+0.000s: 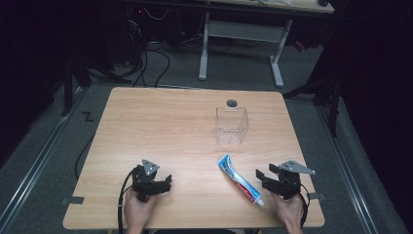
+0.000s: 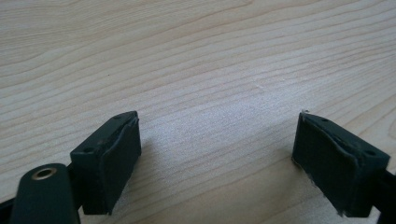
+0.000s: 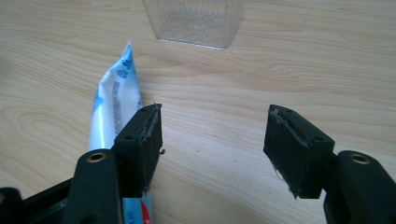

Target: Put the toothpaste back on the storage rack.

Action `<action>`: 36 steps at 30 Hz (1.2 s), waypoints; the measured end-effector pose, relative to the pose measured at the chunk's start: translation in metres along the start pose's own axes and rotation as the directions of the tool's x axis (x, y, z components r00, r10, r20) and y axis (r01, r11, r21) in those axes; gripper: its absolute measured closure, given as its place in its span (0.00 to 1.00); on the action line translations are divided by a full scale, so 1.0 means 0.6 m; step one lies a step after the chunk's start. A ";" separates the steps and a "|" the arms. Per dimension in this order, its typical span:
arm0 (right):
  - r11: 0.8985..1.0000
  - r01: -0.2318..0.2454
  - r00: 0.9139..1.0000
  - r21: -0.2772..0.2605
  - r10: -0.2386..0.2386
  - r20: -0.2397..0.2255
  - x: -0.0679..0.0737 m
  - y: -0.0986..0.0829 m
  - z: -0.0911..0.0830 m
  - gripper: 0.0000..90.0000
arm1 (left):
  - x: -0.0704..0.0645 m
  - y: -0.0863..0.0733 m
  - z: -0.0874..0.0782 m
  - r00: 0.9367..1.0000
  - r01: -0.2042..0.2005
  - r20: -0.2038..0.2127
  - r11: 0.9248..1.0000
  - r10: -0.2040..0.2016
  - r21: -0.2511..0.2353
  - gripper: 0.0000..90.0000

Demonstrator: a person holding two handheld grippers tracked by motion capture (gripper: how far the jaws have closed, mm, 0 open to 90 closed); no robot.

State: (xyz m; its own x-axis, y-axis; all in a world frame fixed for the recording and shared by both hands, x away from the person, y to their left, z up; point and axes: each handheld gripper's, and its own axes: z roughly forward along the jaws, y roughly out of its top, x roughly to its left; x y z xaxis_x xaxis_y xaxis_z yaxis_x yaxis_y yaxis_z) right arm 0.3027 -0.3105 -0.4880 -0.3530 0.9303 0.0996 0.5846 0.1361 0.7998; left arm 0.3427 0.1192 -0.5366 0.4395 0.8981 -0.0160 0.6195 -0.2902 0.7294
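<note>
On the desk (image 1: 160, 126), my right hand-held gripper (image 1: 271, 176) jaws apart just beside toothpaste tube (image 1: 239, 181), my left hand-held gripper (image 1: 160, 184) jaws apart over bare wood, clear box (image 1: 232, 126) beyond.

Lab or recording room: bare wooden table (image 1: 160, 126) on grey carpet (image 1: 44, 161), floor rail (image 1: 29, 180), loose cables (image 1: 146, 63), height-adjustable desk frame (image 1: 241, 36), dark surroundings.
</note>
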 end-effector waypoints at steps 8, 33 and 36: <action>0.998 0.051 0.997 0.039 -0.049 -0.054 0.029 0.022 0.004 0.44 | 0.000 0.000 0.000 1.000 0.000 0.000 1.000 0.000 0.000 0.17; 0.937 0.273 0.957 0.220 -0.241 -0.160 0.117 0.073 0.083 0.48 | 0.000 0.000 0.000 1.000 0.000 0.002 1.000 0.000 0.000 0.17; 0.926 0.287 0.954 0.244 -0.253 -0.161 0.122 0.074 0.094 0.49 | 0.000 0.000 -0.001 1.000 0.000 0.002 1.000 0.000 0.000 0.17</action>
State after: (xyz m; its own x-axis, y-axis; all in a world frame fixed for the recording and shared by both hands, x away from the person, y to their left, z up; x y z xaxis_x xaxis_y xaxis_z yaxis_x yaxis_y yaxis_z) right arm 0.3441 -0.2173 -0.4786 -0.6020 0.7984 -0.0125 0.6184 0.4761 0.6252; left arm 0.3424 0.1195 -0.5366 0.4408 0.8974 -0.0170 0.6196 -0.2906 0.7292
